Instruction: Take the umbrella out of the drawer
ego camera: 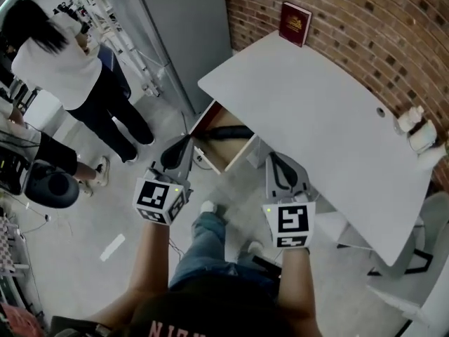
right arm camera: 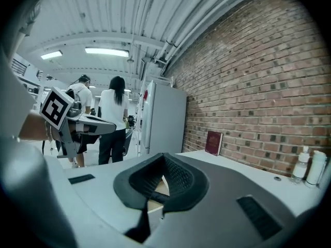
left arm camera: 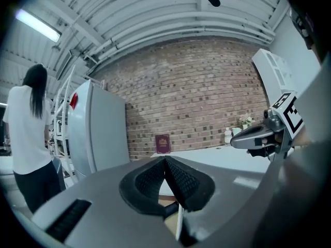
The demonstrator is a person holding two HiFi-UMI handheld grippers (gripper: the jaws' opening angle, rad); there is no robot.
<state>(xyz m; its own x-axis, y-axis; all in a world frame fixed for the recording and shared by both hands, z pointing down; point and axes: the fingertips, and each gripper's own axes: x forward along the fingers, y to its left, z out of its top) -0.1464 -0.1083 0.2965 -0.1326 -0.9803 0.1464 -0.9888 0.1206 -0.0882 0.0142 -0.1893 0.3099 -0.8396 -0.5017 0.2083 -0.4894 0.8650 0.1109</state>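
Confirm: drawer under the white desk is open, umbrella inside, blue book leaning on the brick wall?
Wrong colour: the book is dark red, not blue; the head view shows it. The rest holds: the drawer under the white desk is open, the umbrella lies inside, and the book leans on the brick wall.

The head view looks steeply down from above the person onto the white counter. The camera on the left hand-held gripper faces roughly level along its jaws toward the brick wall. The camera on the right hand-held gripper meets that wall more obliquely. All three views share the red book, and each gripper view catches the other gripper. The wood-coloured sliver under the jaws is possibly the drawer.
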